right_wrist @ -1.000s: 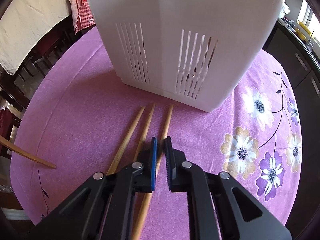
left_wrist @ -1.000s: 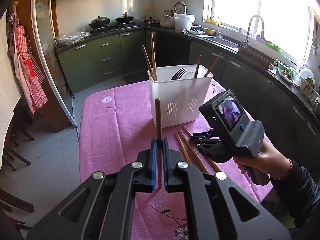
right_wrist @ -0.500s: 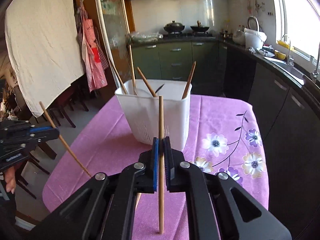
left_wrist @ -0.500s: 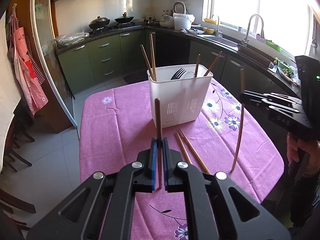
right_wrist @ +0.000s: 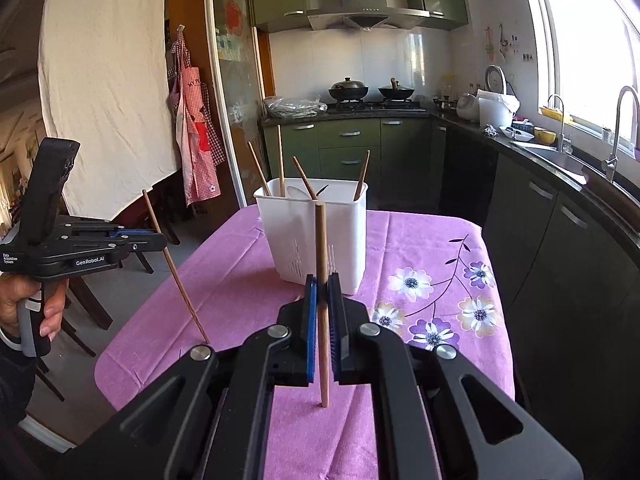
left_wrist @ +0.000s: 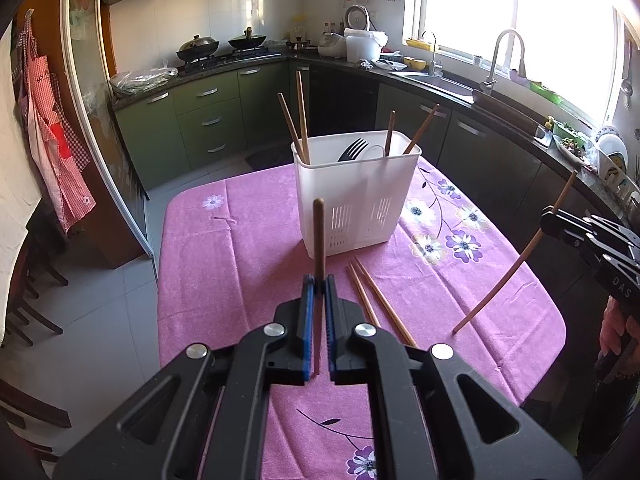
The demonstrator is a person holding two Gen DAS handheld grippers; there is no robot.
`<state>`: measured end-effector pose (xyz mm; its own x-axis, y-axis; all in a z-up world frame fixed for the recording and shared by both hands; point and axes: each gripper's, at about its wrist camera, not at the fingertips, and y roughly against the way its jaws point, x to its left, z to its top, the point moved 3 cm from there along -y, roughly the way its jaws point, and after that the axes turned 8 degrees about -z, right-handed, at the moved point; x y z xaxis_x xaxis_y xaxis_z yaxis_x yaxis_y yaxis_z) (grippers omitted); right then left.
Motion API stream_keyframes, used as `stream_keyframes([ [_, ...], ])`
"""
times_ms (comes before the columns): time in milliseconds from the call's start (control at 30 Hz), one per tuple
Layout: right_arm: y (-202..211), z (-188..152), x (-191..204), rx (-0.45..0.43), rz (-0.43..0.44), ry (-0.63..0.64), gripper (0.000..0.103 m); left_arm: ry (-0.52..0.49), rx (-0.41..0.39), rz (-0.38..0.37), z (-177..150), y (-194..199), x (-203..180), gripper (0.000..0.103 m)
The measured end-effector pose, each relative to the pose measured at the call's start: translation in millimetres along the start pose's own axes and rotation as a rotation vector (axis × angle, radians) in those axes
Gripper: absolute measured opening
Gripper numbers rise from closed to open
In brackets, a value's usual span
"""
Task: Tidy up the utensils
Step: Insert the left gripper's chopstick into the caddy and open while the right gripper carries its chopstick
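A white utensil holder (left_wrist: 354,196) stands on the pink floral tablecloth (left_wrist: 240,248); it also shows in the right wrist view (right_wrist: 316,232). It holds several chopsticks, a fork and a spoon. My left gripper (left_wrist: 317,286) is shut on a dark wooden chopstick (left_wrist: 319,236), held upright. My right gripper (right_wrist: 322,284) is shut on a wooden chopstick (right_wrist: 321,264), held upright above the table. Two more chopsticks (left_wrist: 376,300) lie on the cloth in front of the holder. The right gripper (left_wrist: 550,222) shows at the right edge of the left wrist view; the left gripper (right_wrist: 160,240) shows at the left of the right wrist view.
Green kitchen cabinets (left_wrist: 208,120) and a counter with a sink (left_wrist: 440,80) run behind and to the right of the table. Wooden chairs (right_wrist: 80,308) stand at the table's left side. A red checked apron (right_wrist: 196,136) hangs by the sliding door.
My right gripper has taken one chopstick off the cloth, lifted it and drawn back to the right. Two chopsticks are left lying there. My left gripper has held still.
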<state>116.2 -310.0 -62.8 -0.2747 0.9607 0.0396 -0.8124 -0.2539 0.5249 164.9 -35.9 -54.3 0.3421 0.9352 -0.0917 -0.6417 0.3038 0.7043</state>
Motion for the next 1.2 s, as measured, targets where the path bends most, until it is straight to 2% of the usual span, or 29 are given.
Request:
stream_keyframes([
  [300, -4.2, -1.8, -0.5, 0.004, 0.002, 0.001, 0.006, -0.008, -0.03, -0.013, 21.4, 15.2, -2.1, 0.006],
  [500, -2.5, -3.1, 1.3, 0.003, 0.006, 0.0, 0.006, -0.038, -0.103, -0.027, 79.9, 40.3, -9.8, 0.005],
  [667, -1.6, -3.8, 0.2, 0.004, 0.015, -0.003, 0.006, -0.079, -0.231, -0.007, 138.8, 63.0, -24.2, 0.005],
  [800, 0.6, -5.7, -1.2, 0.003, 0.024, -0.007, 0.006, -0.09, -0.308, 0.011, 172.4, 61.6, -31.7, 0.006],
  [933, 3.5, -7.3, -2.0, 0.003, 0.029, -0.008, 0.006, -0.078, -0.287, 0.014, 187.2, 32.5, -34.8, 0.006],
  [1200, 3.4, -7.3, -0.1, 0.005, 0.031, 0.003, 0.006, -0.03, -0.165, 0.019, 169.1, -35.2, -21.6, 0.006],
])
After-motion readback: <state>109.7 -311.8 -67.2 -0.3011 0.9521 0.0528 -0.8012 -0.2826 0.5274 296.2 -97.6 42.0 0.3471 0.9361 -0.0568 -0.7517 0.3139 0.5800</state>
